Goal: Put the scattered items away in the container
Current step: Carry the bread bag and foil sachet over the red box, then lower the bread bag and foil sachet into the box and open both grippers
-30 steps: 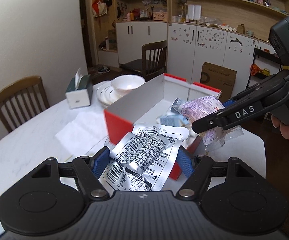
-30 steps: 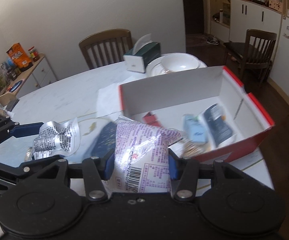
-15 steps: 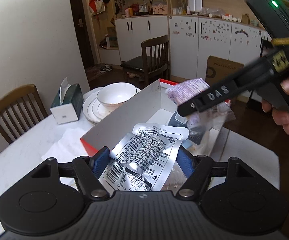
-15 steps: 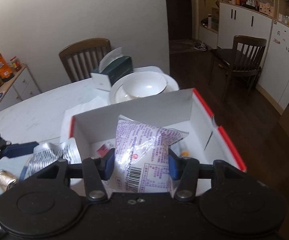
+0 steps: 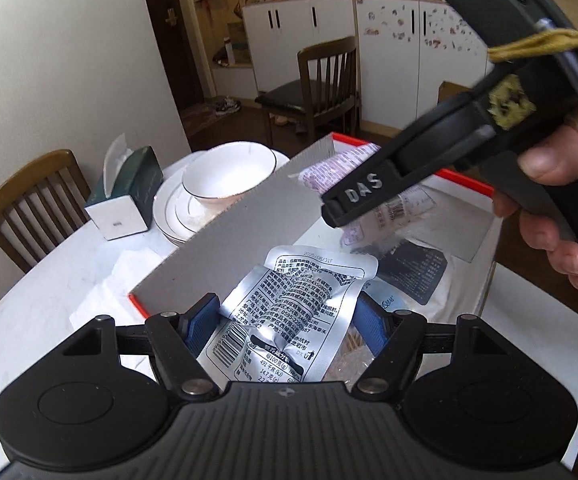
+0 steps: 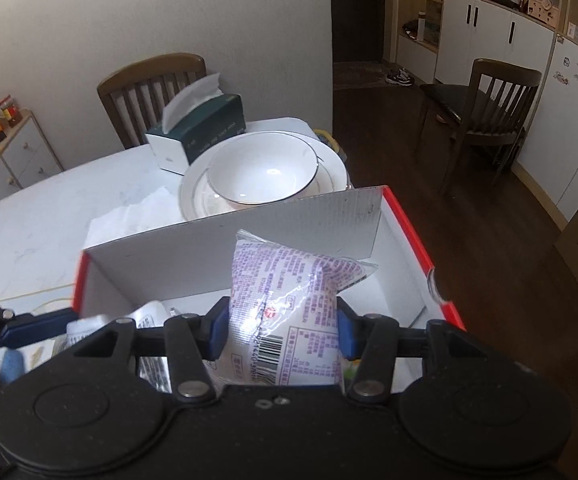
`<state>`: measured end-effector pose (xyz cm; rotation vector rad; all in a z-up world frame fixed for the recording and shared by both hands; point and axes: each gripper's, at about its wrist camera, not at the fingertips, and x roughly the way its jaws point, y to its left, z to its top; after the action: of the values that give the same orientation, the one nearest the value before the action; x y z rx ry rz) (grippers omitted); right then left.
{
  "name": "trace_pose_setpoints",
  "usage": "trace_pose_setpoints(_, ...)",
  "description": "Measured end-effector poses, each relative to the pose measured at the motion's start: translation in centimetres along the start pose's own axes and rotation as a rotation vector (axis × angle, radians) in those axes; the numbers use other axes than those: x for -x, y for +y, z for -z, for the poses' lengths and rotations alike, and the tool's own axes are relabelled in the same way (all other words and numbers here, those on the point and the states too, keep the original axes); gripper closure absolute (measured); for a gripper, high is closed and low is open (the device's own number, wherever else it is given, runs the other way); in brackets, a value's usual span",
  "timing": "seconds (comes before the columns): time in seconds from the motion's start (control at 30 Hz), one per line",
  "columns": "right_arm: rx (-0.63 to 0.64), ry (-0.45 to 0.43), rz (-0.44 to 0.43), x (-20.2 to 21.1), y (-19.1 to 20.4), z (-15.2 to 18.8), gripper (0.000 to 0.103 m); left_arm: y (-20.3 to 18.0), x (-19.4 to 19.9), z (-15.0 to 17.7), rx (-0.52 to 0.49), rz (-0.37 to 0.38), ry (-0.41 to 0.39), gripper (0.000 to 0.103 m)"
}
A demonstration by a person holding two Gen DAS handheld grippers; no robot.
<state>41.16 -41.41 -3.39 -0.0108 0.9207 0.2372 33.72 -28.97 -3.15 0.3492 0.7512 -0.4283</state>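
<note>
While 2 tools hover, 1 box (image 6: pixel 297 220) holds about 3 packets.

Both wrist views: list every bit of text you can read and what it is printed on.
"DAS": on the right gripper finger.
"2025/08/31F": top edge of the silver pouch held by the left gripper.
Other print on the silver pouch: too small to read.
Purple-printed packet, its barcode digits: blurred, unreadable.

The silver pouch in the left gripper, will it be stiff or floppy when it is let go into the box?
Probably floppy: the silver pouch is creased and bends between the left gripper's pads. Its glossy foil looks slippery, so it may slide. It seems light and should drop flat into the box.
</note>
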Motion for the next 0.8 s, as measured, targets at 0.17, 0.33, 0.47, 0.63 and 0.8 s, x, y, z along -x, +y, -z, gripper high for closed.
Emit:
trace_pose_setpoints(0.17, 0.011, 0.028, 0.011, -2.3, -0.3, -0.4, 0.053, -0.8, -1.8, -0.2, -0.021, -0.01, 0.046, 0.031)
trace_pose_setpoints(0.33, 0.035, 0.056, 0.011, -4.0, 0.0, -0.3, 0.052, -1.1, -3.1, 0.1, -0.006, -0.002, 0.081, 0.031)
trace_pose_setpoints(0.47, 0.043, 0.078, 0.014, -5.0, 0.0, 0.0, 0.052, -1.4, -3.8, 0.3, -0.008, -0.003, 0.101, 0.031)
trace_pose_setpoints(0.63, 0.058, 0.102, 0.019, -5.9, -0.1, 0.4, 0.052, -1.3, -4.7, 0.6, 0.001, 0.003, 0.128, 0.031)
trace_pose_setpoints(0.8, 0.057, 0.124, 0.016, -6.5, -0.3, 0.7, 0.052, -1.4, -5.5, 0.7, 0.007, 0.012, 0.158, 0.031)
